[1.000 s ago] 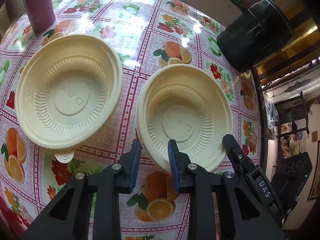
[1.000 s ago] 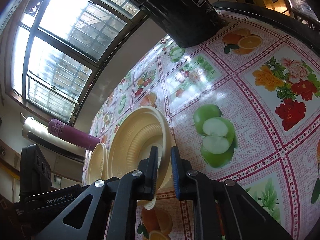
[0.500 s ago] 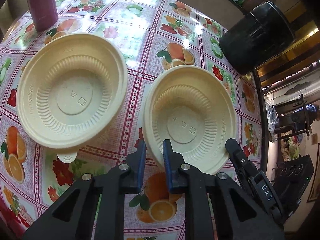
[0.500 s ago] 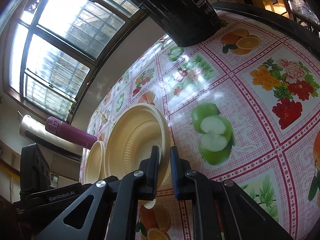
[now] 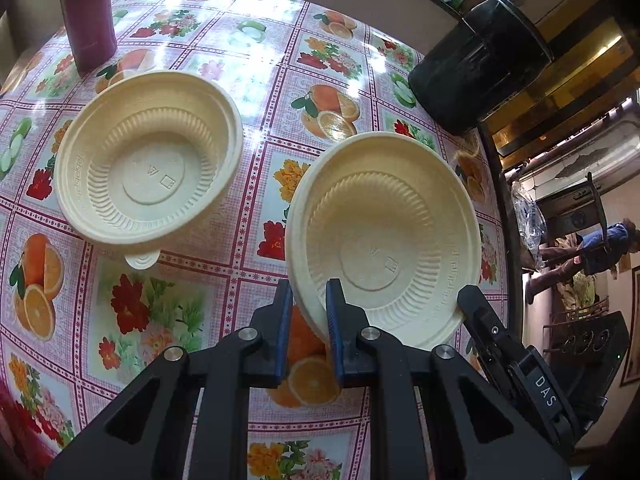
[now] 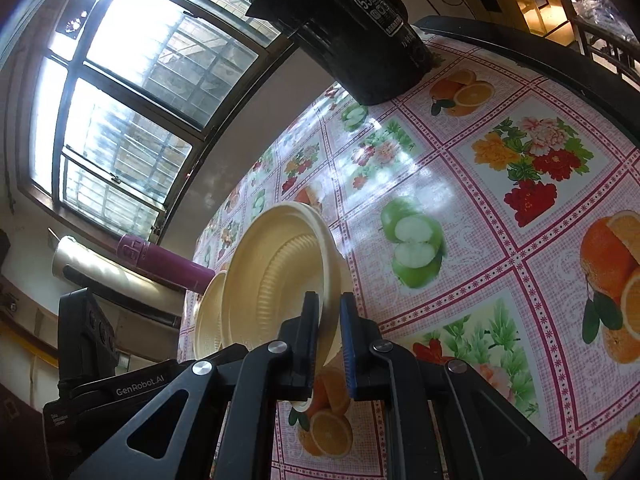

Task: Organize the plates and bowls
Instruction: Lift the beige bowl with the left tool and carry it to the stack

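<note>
Two cream ribbed disposable bowls are in view. My left gripper point(image 5: 307, 300) is shut on the near rim of the right bowl point(image 5: 384, 240), which is tilted and lifted off the tablecloth. My right gripper point(image 6: 330, 312) is shut on the same bowl's point(image 6: 276, 280) opposite rim; its black body shows in the left wrist view point(image 5: 516, 364). The second bowl point(image 5: 148, 168) sits flat on the table to the left, with a small tab on its rim. It shows behind the held bowl in the right wrist view point(image 6: 208, 316).
The table has a fruit-and-flower tablecloth point(image 5: 280, 92). A maroon bottle point(image 5: 86, 12) stands at the far left, also in the right wrist view point(image 6: 164, 260). A black bin point(image 5: 480, 60) stands at the far right edge. A window point(image 6: 120, 92) lies beyond the table.
The held bowl has risen and tilted up off the table, with both grippers moving up and away. The left bowl has not moved.
</note>
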